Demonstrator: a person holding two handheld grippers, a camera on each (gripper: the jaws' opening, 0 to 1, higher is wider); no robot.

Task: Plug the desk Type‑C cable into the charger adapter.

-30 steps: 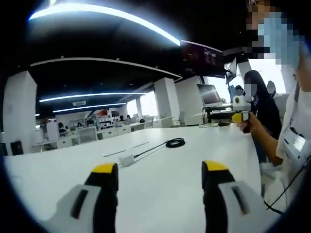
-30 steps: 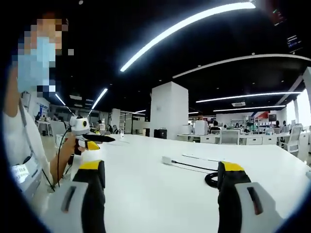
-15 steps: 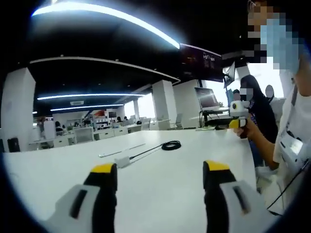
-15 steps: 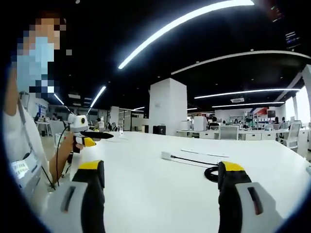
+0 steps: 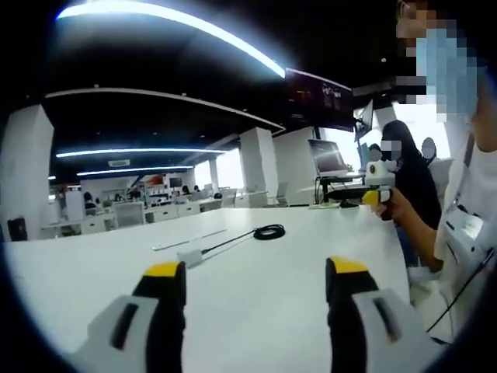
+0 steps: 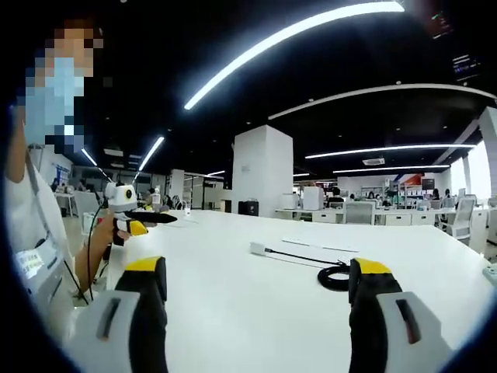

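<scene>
Left gripper view — white desk, open-plan office; both grippers gape empty.

a wide white bench stretches across a big open office. long ceiling light strips run overhead past a thick white pillar. a dark wall screen hangs high, a monitor stands near it, and distant desks with chairs line the back.
</scene>
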